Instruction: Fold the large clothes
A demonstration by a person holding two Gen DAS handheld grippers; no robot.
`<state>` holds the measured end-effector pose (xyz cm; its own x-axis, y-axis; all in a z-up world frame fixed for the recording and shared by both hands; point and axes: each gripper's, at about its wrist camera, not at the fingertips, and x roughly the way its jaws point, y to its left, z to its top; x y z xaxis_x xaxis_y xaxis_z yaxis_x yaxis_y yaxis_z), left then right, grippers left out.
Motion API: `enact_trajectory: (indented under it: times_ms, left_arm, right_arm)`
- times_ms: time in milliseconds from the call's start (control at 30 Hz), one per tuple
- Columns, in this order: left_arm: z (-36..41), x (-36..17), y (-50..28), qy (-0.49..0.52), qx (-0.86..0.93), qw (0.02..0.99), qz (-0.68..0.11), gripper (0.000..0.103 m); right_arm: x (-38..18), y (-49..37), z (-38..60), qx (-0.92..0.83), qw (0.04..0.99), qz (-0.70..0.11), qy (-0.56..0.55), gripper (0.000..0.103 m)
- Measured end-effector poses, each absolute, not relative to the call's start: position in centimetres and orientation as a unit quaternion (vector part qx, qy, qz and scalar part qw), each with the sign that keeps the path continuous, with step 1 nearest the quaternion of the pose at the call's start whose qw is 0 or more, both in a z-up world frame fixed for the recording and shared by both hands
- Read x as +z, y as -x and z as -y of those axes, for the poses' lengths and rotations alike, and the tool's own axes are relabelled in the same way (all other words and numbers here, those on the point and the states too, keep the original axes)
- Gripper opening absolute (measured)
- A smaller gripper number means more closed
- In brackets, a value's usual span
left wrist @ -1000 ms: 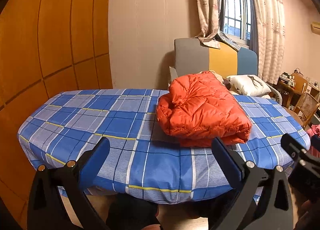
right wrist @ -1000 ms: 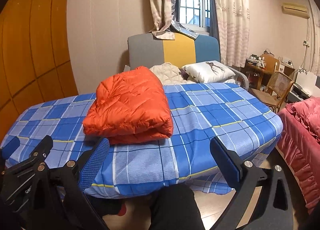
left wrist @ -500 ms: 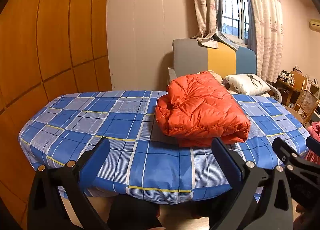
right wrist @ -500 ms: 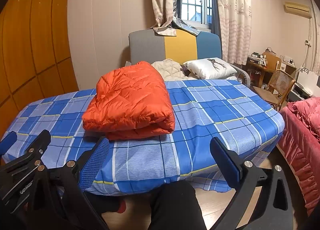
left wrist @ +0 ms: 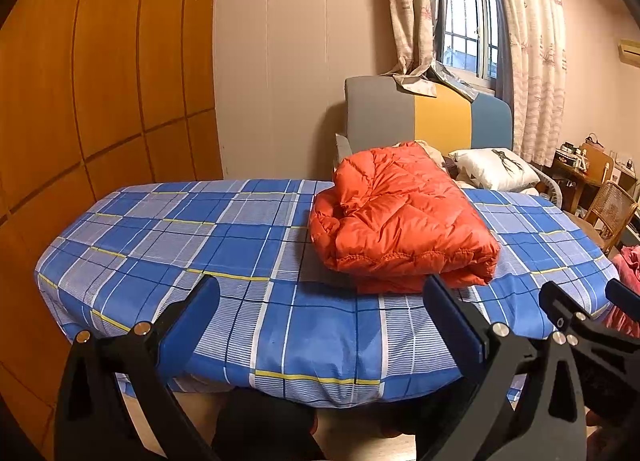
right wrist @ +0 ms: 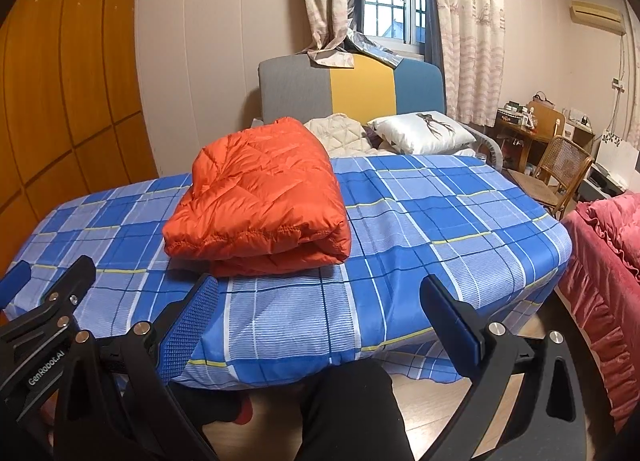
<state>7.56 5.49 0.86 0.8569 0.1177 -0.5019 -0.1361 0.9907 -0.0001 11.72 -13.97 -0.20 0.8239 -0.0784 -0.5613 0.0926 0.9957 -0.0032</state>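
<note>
An orange puffy jacket (left wrist: pixel 400 221) lies folded into a thick bundle on the table with the blue plaid cloth (left wrist: pixel 200 245); it also shows in the right wrist view (right wrist: pixel 260 201). My left gripper (left wrist: pixel 320 309) is open and empty, held back from the table's near edge, below and in front of the jacket. My right gripper (right wrist: pixel 320 309) is open and empty too, off the near edge, right of the left one. Neither touches the jacket. The right gripper shows at the right edge of the left wrist view (left wrist: pixel 580 325).
A grey, yellow and blue sofa (right wrist: pixel 352 89) with a white pillow (right wrist: pixel 420 133) stands behind the table. A wicker chair (right wrist: pixel 560 169) and a red bedspread (right wrist: pixel 608 261) are at the right. Orange wood panels (left wrist: pixel 80 101) line the left. The person's dark-clad legs (right wrist: pixel 352 413) are below the table edge.
Both grippers have drawn back and lifted slightly from the table edge; the jacket has not moved. The right gripper shows further into the left wrist view.
</note>
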Motion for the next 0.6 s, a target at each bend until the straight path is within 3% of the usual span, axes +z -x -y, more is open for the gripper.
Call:
enact_trajectory:
  times_ms: [600]
  left_arm:
    - [-5.18,0.73,-7.49,0.010,0.064,0.965,-0.255,0.101]
  right_arm:
    - [-0.70,-12.27,14.70,-0.047,0.953,-0.298,-0.015,0.100]
